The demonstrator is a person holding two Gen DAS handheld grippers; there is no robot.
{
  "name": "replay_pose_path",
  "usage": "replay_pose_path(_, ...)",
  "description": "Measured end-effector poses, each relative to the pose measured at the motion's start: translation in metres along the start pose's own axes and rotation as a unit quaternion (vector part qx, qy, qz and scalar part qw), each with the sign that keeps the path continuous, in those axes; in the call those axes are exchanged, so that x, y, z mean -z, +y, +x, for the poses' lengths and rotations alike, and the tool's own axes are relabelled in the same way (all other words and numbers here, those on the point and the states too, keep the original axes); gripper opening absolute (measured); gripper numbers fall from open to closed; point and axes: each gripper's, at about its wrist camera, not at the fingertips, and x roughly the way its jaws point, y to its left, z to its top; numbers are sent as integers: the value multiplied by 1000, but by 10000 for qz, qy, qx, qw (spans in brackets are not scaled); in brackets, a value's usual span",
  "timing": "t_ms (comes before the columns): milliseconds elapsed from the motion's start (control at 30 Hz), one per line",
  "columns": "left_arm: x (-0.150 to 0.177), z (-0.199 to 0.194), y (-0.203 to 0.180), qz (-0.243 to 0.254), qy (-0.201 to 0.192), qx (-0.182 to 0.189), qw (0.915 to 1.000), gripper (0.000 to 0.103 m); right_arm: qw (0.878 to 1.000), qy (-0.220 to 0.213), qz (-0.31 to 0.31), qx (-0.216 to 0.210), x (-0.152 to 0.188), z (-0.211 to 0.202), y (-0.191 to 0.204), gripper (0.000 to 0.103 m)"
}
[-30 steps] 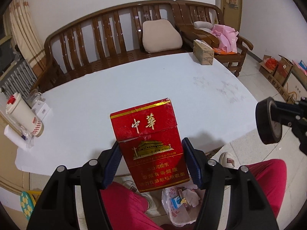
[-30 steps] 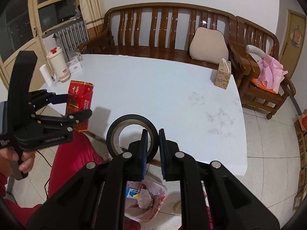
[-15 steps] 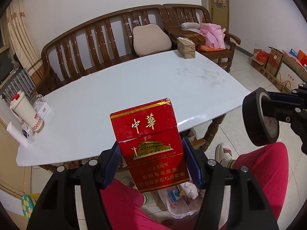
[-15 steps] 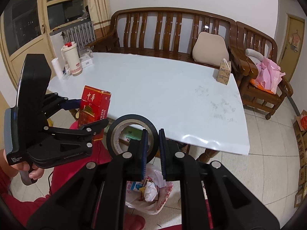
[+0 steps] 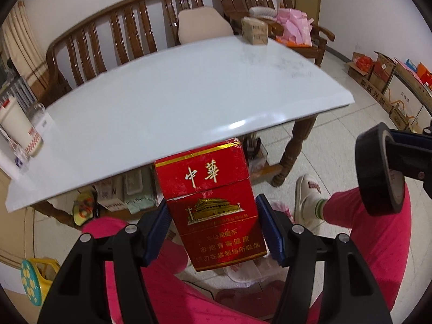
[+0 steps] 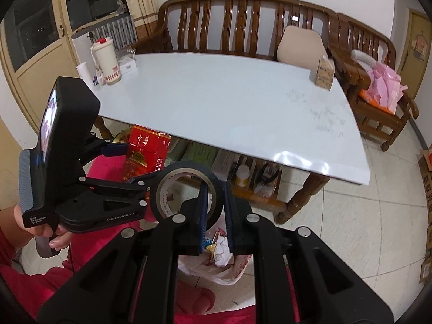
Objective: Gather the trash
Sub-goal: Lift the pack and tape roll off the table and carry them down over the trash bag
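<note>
My left gripper [image 5: 216, 226] is shut on a red cigarette pack [image 5: 213, 202] with gold Chinese lettering, held upright in front of the table edge; the pack also shows in the right wrist view [image 6: 145, 154]. My right gripper [image 6: 214, 216] is shut on the rim of a black tape roll [image 6: 186, 189], which also shows at the right of the left wrist view [image 5: 378, 172]. Below both grippers a plastic trash bag [image 6: 216, 259] with wrappers and crumpled paper lies open on the floor between the person's pink-trousered legs.
A white table [image 6: 229, 100] stands ahead, with a white cup [image 6: 106, 64] at its left corner and a small carton [image 6: 324, 73] at its far right. A wooden bench [image 6: 243, 24] and armchair [image 6: 378, 86] stand behind. Cardboard boxes [image 5: 383, 78] line the right wall.
Both grippers have pulled back from the table and dropped below its edge, still holding the pack and the tape roll. The trash bag on the floor is now closer beneath them.
</note>
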Motion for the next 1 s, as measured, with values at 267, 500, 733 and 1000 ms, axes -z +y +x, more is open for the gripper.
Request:
replay_pose_path(267,20,41,-5,47,473,111,9988,60,9994,319,164,-9,19,32,-2,12)
replay_pose_path(500,38,83,-13,70,957,250,9951,61,9971,689,336,-16,38,70,-9,12)
replay_pose_path(733,54,124,-21,125,1402,343,9894,61,9927,1097,500,28,58,114,-20,12)
replay_pose_path(1000,58,162,-28,168,1807,406,9826,61,9849,1588,686,78,82,162,-35,12)
